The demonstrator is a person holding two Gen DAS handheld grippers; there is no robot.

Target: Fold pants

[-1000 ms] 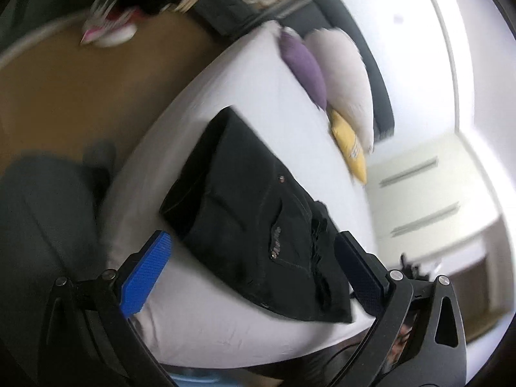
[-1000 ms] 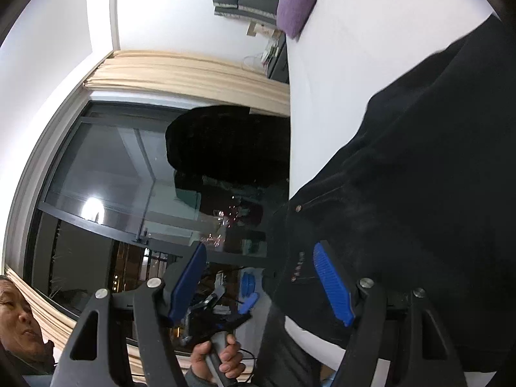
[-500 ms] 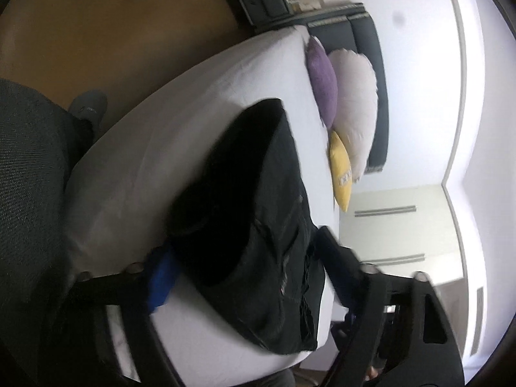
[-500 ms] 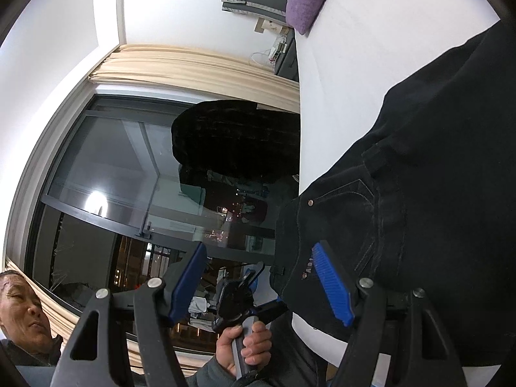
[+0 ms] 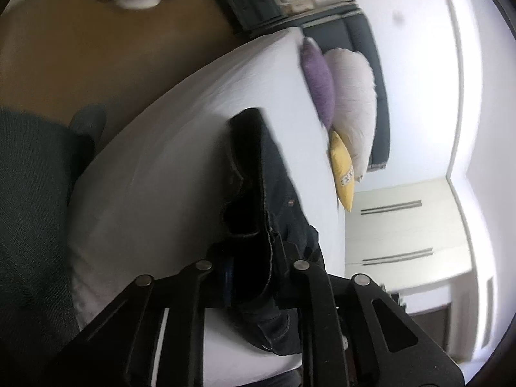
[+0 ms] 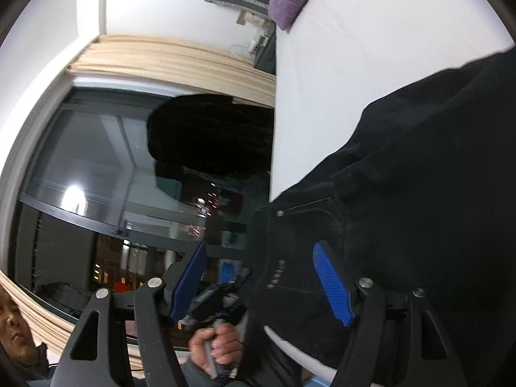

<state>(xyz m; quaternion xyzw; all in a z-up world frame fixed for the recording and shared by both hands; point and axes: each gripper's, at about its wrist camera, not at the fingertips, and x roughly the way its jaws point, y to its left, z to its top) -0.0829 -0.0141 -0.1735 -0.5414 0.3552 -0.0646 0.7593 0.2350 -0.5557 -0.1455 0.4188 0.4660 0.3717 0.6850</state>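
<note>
The black denim pants point(image 5: 274, 193) lie on the white-sheeted bed point(image 5: 167, 174), near its foot edge, with a bunched seam edge lifted off the sheet. My left gripper point(image 5: 254, 267) is closing on that raised edge, fabric between the fingers, the pads almost together. My right gripper point(image 6: 261, 277) hangs with fingers point(image 6: 332, 285) spread at the waistband corner (the rivet and pocket stitching sit just above), one pad over the denim, the other off the bed's edge; nothing is pinched there.

Procedure, as I judge it: confirm that the left pinch holds all layers, not one ply. Then set the right fingers on the waistband before lifting, so both corners rise together. Keep the cloth taut between grips; slack will skew the fold.
</note>
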